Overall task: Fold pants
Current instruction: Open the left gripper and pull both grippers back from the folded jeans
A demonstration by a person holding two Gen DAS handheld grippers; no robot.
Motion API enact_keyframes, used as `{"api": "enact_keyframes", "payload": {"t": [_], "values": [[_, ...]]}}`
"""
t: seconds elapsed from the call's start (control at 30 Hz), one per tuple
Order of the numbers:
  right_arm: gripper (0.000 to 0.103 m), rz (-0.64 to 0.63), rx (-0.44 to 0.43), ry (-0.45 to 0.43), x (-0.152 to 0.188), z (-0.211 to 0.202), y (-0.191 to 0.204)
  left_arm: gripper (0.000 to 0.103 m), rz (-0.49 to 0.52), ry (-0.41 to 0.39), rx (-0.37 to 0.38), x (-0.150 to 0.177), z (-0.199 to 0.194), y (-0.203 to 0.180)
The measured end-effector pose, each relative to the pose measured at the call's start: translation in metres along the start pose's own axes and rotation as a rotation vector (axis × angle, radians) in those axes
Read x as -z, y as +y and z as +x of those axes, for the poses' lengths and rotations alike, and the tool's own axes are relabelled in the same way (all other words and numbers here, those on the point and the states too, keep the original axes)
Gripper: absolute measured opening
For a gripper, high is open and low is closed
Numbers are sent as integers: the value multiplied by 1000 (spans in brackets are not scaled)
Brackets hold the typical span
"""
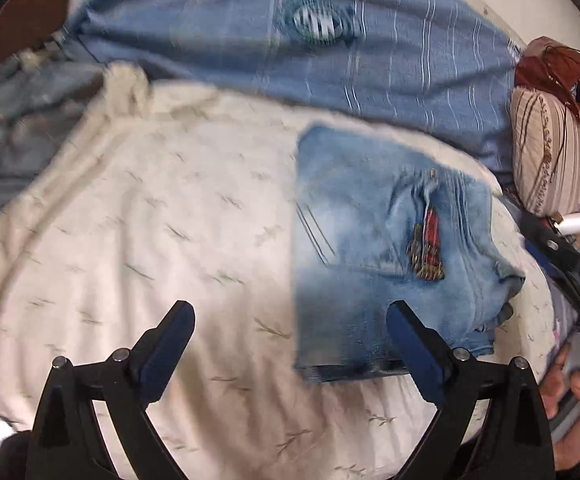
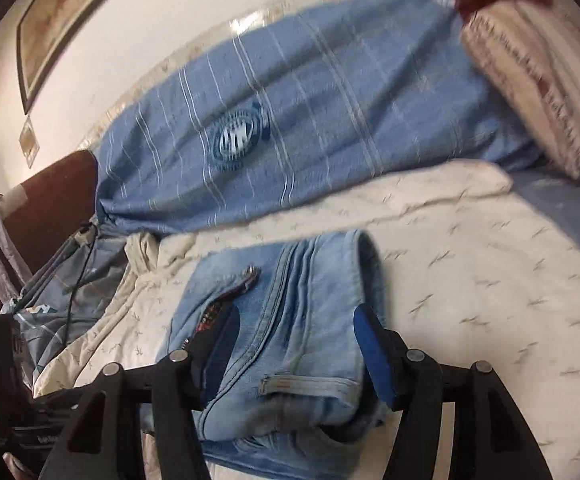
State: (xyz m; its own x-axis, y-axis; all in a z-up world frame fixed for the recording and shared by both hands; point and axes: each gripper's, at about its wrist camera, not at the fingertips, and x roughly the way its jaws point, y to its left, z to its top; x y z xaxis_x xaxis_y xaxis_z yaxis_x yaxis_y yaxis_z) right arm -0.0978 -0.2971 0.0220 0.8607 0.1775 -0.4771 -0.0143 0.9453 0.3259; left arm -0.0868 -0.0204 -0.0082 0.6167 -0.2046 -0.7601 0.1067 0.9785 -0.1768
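Pale denim, the folded pants (image 1: 373, 248) lie as a compact bundle on the cream bedspread (image 1: 150, 240) of the bed, with a blue striped cloth (image 1: 329, 60) behind them and a striped pillow (image 1: 553, 160) off toward three o'clock. Going left to right in the left wrist view, the left claw (image 1: 290, 340) hangs over bare bedspread with its jaws wide apart and nothing between them; the bundle sits at about one o'clock from it, its near edge just beside the right-hand finger, its long axis running roughly from six to twelve. In the right wrist view the right claw (image 2: 293, 344) straddles the near end of the pants (image 2: 290, 320), one finger on either flank of the bundle; the jaws stand partly apart, and blur leaves it unclear whether the pads actually press the cloth. The right hand is plainly nearer, so any next tidying or lift probably falls to it.
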Motion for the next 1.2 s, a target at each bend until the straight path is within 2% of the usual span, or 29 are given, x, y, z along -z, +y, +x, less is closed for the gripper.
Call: {"api": "enact_keyframes", "payload": {"t": [0.1, 0.23, 0.4, 0.6, 0.73, 0.9, 1.03, 1.2], "values": [[66, -22, 16, -78, 0, -38, 4, 97, 47, -120, -94, -5, -38, -4], [69, -37, 8, -105, 8, -78, 11, 97, 110, -232, -177, -10, -82, -13], [72, -135, 20, -132, 12, -118, 32, 97, 165, -333, -211, -14, -129, -24], [77, -126, 14, -186, 2, -154, 48, 101, 199, -420, -233, -14, -170, -35], [84, -147, 25, -224, -2, -175, 61, 103, 206, -472, -241, -13, -194, -40], [85, -183, 37, -230, -2, -188, 73, 103, 194, -495, -197, -14, -214, -43], [86, -190, 34, -230, 0, -192, 76, 103, 190, -512, -208, -12, -219, -42], [86, -192, 46, -215, 4, -191, 77, 103, 175, -493, -214, -12, -213, -34]]}}
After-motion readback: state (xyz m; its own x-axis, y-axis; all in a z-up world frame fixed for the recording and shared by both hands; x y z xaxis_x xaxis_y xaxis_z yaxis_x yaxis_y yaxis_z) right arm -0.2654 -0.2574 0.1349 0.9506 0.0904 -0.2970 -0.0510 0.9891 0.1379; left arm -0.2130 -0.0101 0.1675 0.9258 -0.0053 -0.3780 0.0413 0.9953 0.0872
